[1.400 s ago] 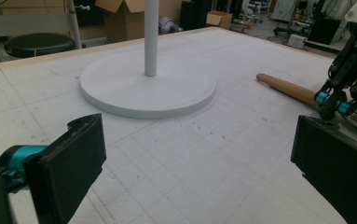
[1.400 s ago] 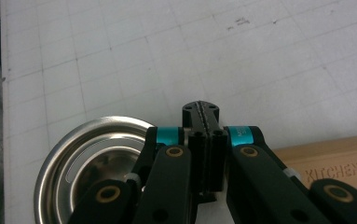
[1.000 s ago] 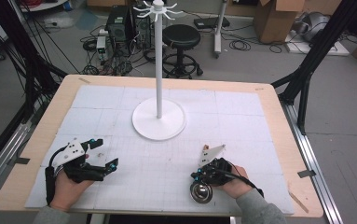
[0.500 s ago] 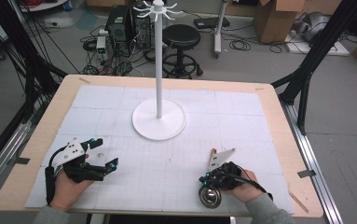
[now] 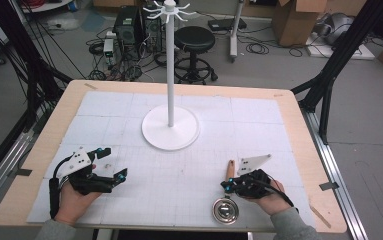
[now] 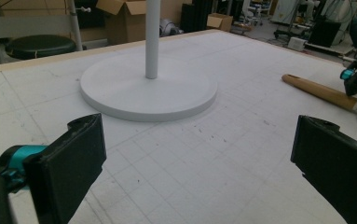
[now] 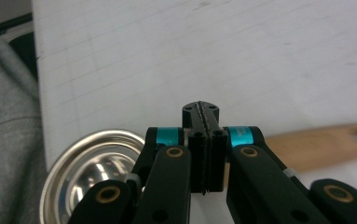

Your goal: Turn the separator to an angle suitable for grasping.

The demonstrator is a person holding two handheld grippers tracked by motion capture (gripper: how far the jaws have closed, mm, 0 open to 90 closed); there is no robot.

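My right claw, clenched on the ladle's wooden handle, is at lower right; its round steel bowl is empty. My left claw is released.

one ladle, with one steel bowl and one wooden handle. one white stand, with one pole on one round base. two grippers, left and right, each with two jaws. one table. one stool behind it.
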